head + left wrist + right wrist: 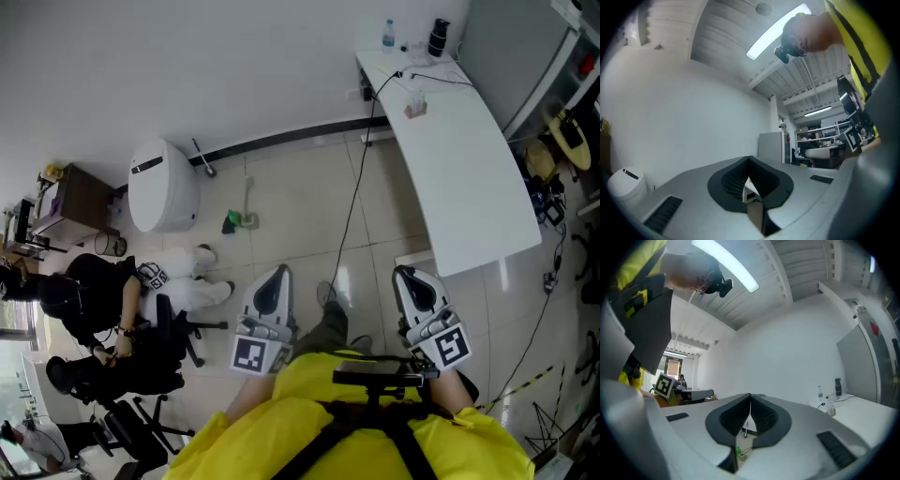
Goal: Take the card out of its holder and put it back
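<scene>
While you hold both tools close in front of your yellow vest (309, 422), they sit side by side, apart, tips pointing out over the floor (300, 197). Your right gripper (750, 400) is clenched, pads meeting along a thin seam, and it's gripping nothing. All you see past them is a sliver of floor. Your left gripper (750, 161) is a crack apart, loose, with nothing pinched between the pads. Ahead and to the right of your right gripper, well apart from it, stands the white table (469, 169). On its far end there's a small pale block that looks like the holder (415, 108). It's too small to tell whether the card is in it. Beyond it stand a bottle (388, 34) and a dark cup (438, 37). Off to the left of your left gripper a person (94, 291) sits on a chair. Further ahead on that side a white bin (161, 186) stands by the wall.
</scene>
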The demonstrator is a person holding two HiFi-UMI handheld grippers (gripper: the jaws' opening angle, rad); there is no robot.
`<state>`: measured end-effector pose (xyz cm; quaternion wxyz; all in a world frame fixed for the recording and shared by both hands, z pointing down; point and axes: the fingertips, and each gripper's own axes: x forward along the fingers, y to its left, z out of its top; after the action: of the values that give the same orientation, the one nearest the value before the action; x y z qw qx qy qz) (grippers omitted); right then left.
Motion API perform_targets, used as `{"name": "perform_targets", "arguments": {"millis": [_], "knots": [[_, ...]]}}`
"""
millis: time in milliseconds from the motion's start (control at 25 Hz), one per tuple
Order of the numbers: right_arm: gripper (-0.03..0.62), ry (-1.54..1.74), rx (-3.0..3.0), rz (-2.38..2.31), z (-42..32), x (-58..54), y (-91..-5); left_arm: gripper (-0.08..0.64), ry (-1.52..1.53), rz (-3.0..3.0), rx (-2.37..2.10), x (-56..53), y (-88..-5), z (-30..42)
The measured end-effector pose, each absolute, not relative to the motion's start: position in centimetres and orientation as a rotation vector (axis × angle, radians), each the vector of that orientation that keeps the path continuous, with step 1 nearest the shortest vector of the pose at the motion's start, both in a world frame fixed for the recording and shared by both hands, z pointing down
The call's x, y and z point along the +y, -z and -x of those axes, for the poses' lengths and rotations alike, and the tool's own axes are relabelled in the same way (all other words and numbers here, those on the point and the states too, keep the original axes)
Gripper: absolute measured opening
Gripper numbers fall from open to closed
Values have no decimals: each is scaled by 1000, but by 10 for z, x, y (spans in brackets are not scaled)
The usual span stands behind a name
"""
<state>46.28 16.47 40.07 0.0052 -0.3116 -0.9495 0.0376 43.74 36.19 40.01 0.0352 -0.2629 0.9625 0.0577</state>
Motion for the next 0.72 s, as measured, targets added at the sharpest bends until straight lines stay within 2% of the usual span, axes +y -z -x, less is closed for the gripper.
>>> {"name": "perform_targets", "arguments": {"millis": [40,80,160,200,240,280,320,360,440,480,520,560,600,640,720], "knots": [[26,-147,-2954,985,-449,170,-400,3,-180,816,2964,365,-398,-425],[90,-175,-2939,990,-435,174,-399,4,-186,825,2963,368,-395,-412],[267,-214,-2940,969,-402,178,-392,4,-209,846,2929,373,-385,-387],[314,-218,-2955,939,-384,177,-385,4,-214,858,2909,375,-380,-374],[324,-213,-2974,901,-365,175,-379,5,-217,877,2897,376,-378,-361],[321,-205,-2993,859,-347,171,-374,101,-226,904,2897,375,-378,-346],[249,-205,-3012,825,-332,168,-370,222,-242,932,2904,375,-378,-331],[7,-217,-3030,809,-319,166,-367,264,-256,954,2911,376,-377,-317],[5,-252,-3052,821,-302,168,-363,258,-250,978,2925,380,-376,-292],[5,-254,-3056,825,-294,170,-365,219,-232,973,2934,383,-378,-281],[10,-246,-3055,827,-286,171,-368,140,-215,955,2943,387,-380,-271],[73,-239,-3046,830,-278,172,-374,85,-205,932,2954,391,-382,-261],[171,-240,-3031,833,-268,172,-381,81,-205,912,2966,393,-386,-250],[207,-250,-3015,834,-256,170,-387,81,-211,898,2983,395,-391,-240],[206,-287,-2991,825,-225,160,-397,81,-225,865,3019,395,-401,-215]]}}
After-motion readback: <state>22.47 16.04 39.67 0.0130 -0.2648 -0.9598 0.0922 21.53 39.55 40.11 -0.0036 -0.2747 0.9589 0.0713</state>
